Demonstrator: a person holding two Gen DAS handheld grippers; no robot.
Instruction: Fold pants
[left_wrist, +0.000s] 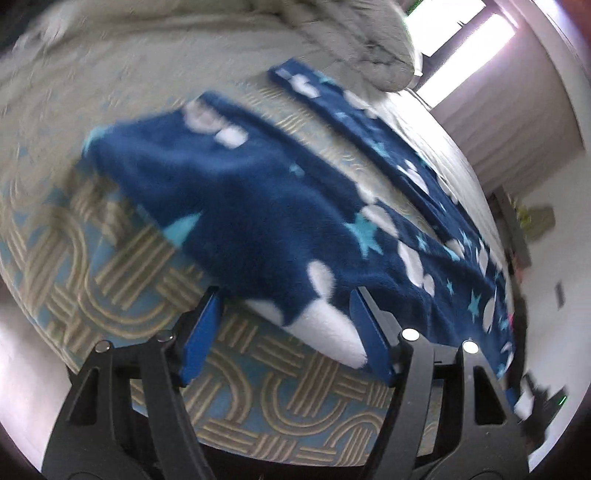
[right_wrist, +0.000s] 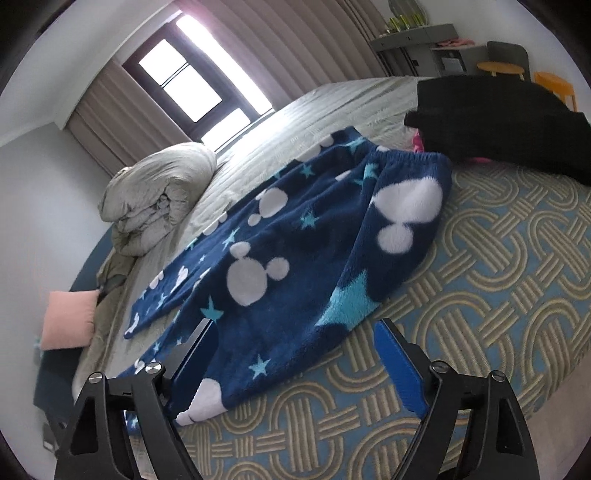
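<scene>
Pants (right_wrist: 295, 236), a fuzzy dark blue pair with white mouse heads and pale blue stars, lie spread flat on the bed (right_wrist: 498, 280), over its patterned blue and tan cover. In the right wrist view their elastic waistband sits at the far end, just beside a black garment (right_wrist: 509, 122), and the two legs run back from it toward the near-left, splaying apart like a narrow V; the long axis goes from that waistband down to the cuffs, roughly along the bed toward the crumpled grey duvet (right_wrist: 159, 188). The left gripper (left_wrist: 286, 332) has its jaws apart, with a white-tipped corner of one leg lying between them but not pinched. The right gripper (right_wrist: 295, 354) also stands with jaws apart, straddling the near edge of the cloth, and nothing is clamped. The step in hand looks like taking hold of one leg to lay it over the other. To do it well, each gripper should bite a full fold of the thick fleece at the edge, not just the pile, then both should lift together and carry the leg across evenly so the seams line up.
</scene>
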